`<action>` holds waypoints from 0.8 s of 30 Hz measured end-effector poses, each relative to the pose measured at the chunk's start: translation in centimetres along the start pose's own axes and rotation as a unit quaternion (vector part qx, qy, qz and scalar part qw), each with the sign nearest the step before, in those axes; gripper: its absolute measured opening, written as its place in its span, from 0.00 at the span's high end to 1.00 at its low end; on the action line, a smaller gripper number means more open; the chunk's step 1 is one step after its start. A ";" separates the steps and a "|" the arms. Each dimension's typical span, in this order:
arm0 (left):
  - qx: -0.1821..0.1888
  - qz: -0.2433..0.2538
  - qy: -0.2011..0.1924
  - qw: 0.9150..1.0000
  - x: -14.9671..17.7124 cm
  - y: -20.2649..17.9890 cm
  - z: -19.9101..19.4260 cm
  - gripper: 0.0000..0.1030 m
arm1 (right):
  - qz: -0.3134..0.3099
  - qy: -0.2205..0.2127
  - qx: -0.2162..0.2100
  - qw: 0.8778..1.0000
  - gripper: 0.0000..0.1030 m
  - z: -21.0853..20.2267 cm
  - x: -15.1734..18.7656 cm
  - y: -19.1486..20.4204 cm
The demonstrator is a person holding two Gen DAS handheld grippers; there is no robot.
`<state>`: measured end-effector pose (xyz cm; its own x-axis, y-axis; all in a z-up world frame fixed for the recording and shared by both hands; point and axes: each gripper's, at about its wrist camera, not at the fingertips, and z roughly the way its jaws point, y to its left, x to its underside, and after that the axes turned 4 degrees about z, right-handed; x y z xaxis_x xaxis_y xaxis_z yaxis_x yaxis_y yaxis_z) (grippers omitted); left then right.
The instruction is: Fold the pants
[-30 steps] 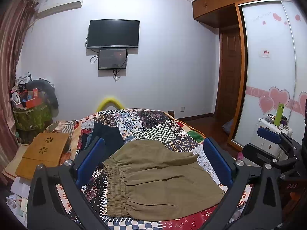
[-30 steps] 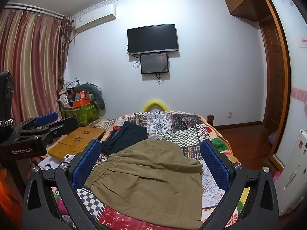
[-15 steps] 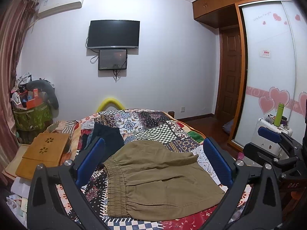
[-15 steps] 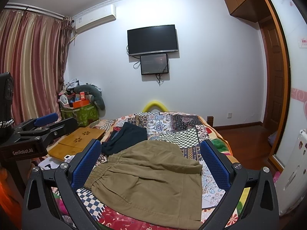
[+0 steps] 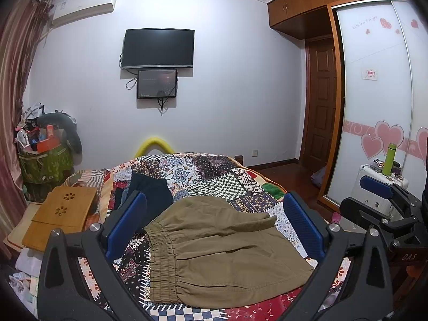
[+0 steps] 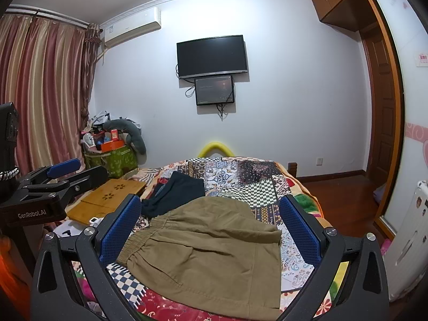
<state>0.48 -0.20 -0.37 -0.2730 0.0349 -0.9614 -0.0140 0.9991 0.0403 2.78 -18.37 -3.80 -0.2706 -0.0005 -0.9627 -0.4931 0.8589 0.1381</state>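
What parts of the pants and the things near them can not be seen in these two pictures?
- Olive pants: in the left wrist view the near hem is cut off by the frame edge and the left gripper.
- Dark clothes: their near edge lies behind the pants in the right wrist view.
- Wooden tray: what is under it is hidden.
- Small screen: its text is too small to read.

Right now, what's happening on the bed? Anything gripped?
Nothing is gripped. A person holds both tongs above the bed: the left tongs and the right tongs are open, framing the olive pants. The pants lie on the patchwork quilt, already folded over, elastic waistband to the left. A dark garment lies beyond them, untouched.
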 end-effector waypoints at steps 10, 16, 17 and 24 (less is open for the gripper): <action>-0.002 0.001 -0.002 1.000 0.0 -0.1 0.1 0.00 | 0.000 -0.001 0.000 1.000 0.01 0.0 -0.1 0.0; -0.002 0.002 -0.003 1.000 -0.1 -0.1 -0.2 0.00 | 0.000 0.000 0.000 1.000 0.01 0.0 -0.1 0.0; -0.002 0.002 -0.003 1.000 -0.2 -0.1 -0.3 0.00 | 0.000 0.000 0.000 1.000 0.01 0.0 0.0 0.0; -0.002 0.002 -0.004 1.000 -0.2 0.0 -0.3 0.00 | 0.000 0.000 0.001 1.000 0.01 0.0 0.0 0.0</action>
<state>0.26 -0.23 -0.14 -0.2661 0.0389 -0.9632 -0.0164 0.9989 0.0448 2.75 -18.36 -3.75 -0.2697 -0.0001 -0.9629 -0.4923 0.8594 0.1378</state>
